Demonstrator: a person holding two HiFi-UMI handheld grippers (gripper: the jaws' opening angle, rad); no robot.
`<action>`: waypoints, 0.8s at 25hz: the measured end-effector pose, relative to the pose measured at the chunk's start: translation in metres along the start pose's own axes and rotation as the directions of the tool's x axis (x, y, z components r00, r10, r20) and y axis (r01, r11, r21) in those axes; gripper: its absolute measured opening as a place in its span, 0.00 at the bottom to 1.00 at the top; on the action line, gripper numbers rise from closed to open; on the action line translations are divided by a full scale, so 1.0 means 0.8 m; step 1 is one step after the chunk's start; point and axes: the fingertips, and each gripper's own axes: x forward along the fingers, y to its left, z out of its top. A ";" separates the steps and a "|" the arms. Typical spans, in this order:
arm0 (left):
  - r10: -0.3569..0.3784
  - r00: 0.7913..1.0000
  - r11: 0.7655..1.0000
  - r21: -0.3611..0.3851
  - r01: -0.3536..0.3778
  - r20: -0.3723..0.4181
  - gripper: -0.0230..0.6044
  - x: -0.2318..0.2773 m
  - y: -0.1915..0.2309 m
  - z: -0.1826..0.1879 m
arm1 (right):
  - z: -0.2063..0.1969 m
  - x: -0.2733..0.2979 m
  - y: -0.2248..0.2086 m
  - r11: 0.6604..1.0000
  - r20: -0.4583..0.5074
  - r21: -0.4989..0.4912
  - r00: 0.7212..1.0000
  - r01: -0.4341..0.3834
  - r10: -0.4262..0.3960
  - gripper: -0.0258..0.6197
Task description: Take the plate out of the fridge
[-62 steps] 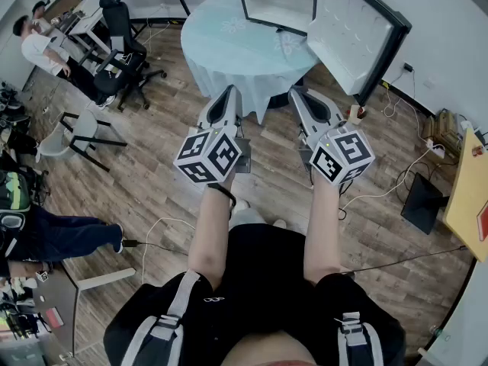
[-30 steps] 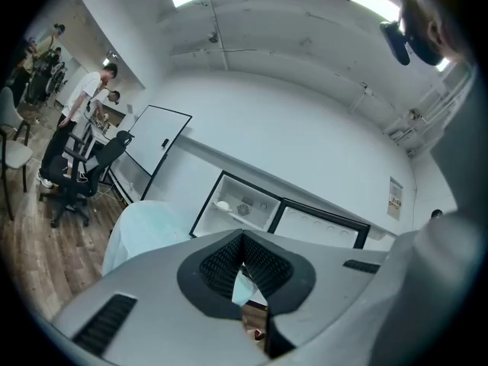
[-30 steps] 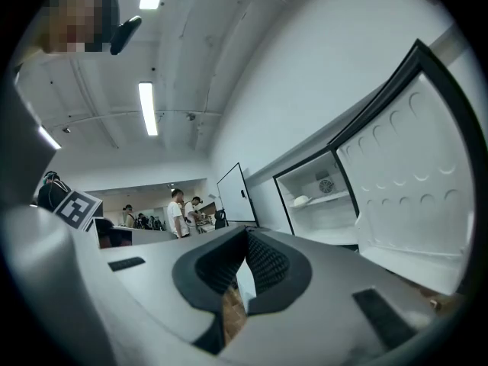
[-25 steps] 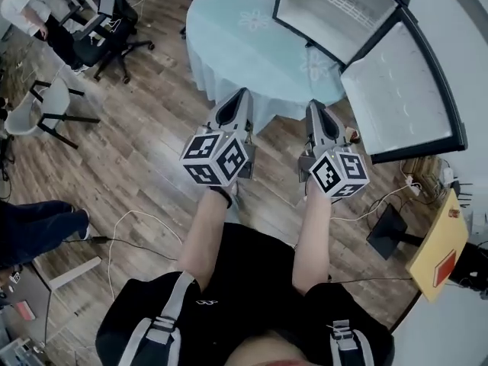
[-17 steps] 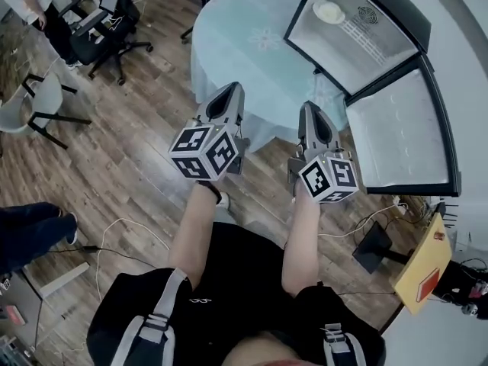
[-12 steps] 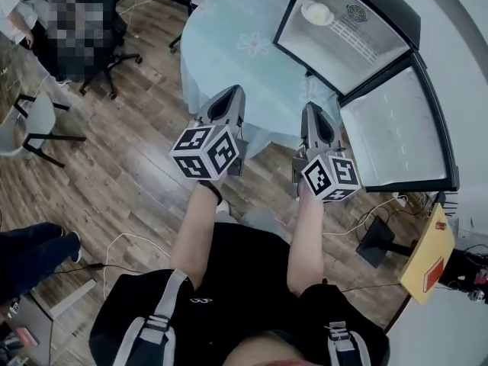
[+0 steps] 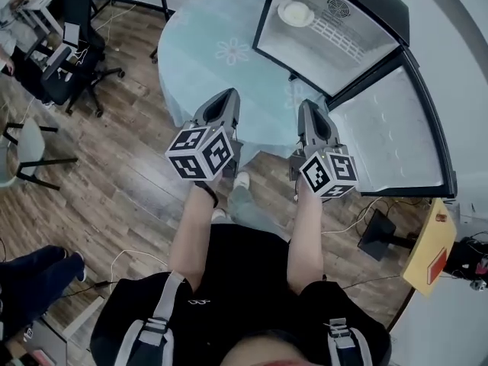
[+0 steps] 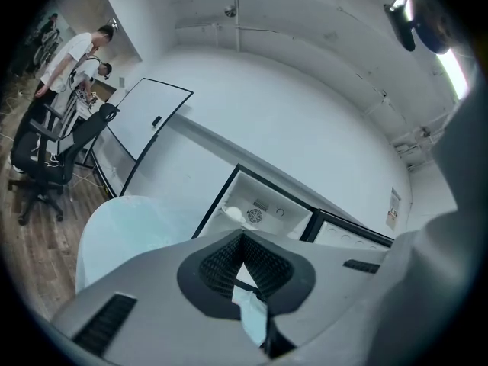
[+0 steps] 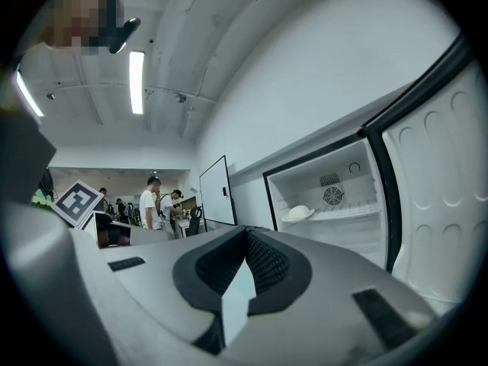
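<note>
Wood floor fills the lower head view, with a round table under a pale blue cloth at 12 o'clock and office chairs off at 10 o'clock. At 1 o'clock the fridge stands with its door swung wide toward 3 o'clock. The plate sits on a wire shelf in the fridge's upper left corner, untouched and well apart from both grippers. Over the last couple of seconds the fridge has gone from a sliver at the top edge of the head view to a large share of its upper right, and the plate, at first barely showing, is now in plain sight; the person has evidently been closing in on it. The left gripper and right gripper ride side by side, pointing level toward 12 o'clock. Both are clenched on nothing, pads pressed together, as each gripper view shows, and they have stayed so throughout. From the right gripper view the plate lies at 1 o'clock beyond the jaws; from the left gripper view it shows just above them at 12 o'clock. The task appears to be in its approach: the door is already open, so what remains is likely to part one gripper's jaws, reach to the shelf and grasp the rim.
</note>
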 end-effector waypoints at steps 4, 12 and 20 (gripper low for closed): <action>0.004 1.000 1.000 0.015 -0.004 -0.018 0.05 0.049 0.001 0.005 | 0.013 0.028 -0.041 1.000 0.027 0.025 1.000 0.012 -0.012 0.04; -0.045 0.998 0.996 0.074 0.049 -0.053 0.05 0.182 -0.042 0.018 | 0.059 0.091 -0.165 0.997 0.068 0.009 0.994 0.080 -0.080 0.04; -0.033 0.999 0.995 0.092 0.034 -0.017 0.05 0.254 -0.064 0.035 | 0.084 0.146 -0.208 0.999 0.080 0.032 0.997 -0.026 0.023 0.04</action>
